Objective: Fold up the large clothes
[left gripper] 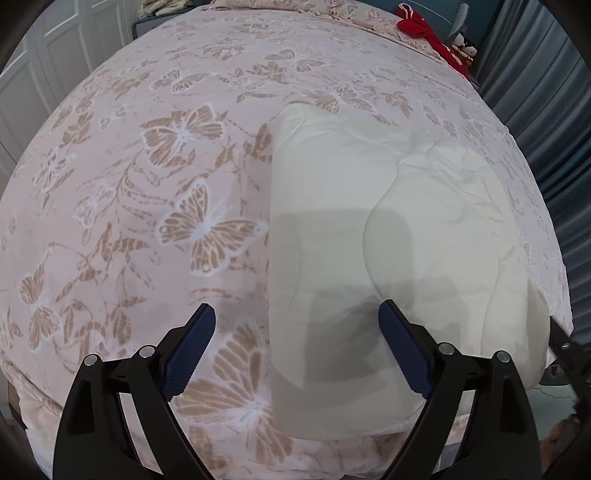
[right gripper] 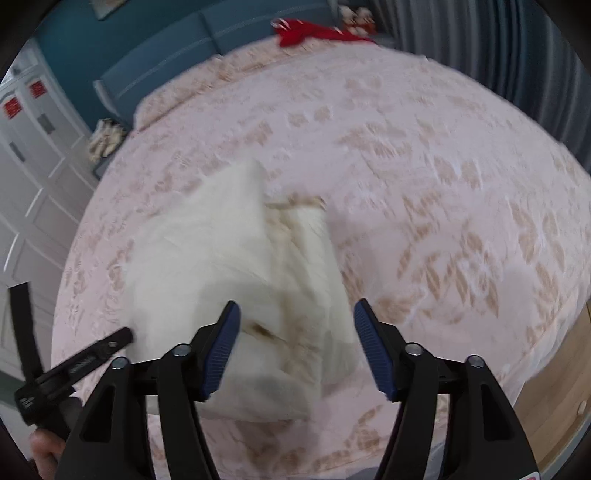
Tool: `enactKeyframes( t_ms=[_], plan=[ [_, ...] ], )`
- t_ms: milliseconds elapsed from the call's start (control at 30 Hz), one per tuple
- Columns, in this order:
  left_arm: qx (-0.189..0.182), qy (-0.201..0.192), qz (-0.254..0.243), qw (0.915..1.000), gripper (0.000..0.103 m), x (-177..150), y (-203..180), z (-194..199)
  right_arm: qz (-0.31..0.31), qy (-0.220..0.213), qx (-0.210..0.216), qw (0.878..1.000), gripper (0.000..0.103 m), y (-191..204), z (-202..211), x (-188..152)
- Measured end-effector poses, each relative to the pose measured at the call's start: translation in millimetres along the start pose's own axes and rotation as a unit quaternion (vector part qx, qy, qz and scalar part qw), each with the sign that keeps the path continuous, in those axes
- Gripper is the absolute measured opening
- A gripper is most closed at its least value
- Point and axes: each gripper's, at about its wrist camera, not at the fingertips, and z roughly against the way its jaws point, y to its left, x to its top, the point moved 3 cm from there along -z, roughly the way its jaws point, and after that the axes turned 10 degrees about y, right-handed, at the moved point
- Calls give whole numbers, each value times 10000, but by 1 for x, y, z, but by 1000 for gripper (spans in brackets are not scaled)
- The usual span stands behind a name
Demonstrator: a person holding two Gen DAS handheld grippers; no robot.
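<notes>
The left tongs [left gripper: 297, 321] are held wide apart above the bed, nothing gripped between the blue pads [left gripper: 188, 350]; one pad hangs over the bedspread [left gripper: 147, 177], the other over the white quilted garment [left gripper: 388, 229]. The right tongs [right gripper: 297, 319] are likewise spread wide and empty, poised over the same garment [right gripper: 221, 266], which is seen blurred. The garment is laid folded in a thick bundle on the butterfly-patterned bedspread, near the bed's closer edge. A red cloth [left gripper: 424, 26] is seen at the far end of the bed.
</notes>
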Motion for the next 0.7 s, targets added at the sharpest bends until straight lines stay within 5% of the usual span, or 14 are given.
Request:
enactKeyframes(
  t_ms=[200,433,700],
  plan=[
    [-75,37,-13,10000,88,3,0,-4,579,170,-391,9974,77,19,-24,2],
    [-272,137,-17,9995,89,5,0,-11,166,762,-465,9959,76,-21,-80,-18],
    [-326,217,-218,9990,95,8,-18,-30,-308,1320,207,9906,88,-36,-113,-26]
  ],
)
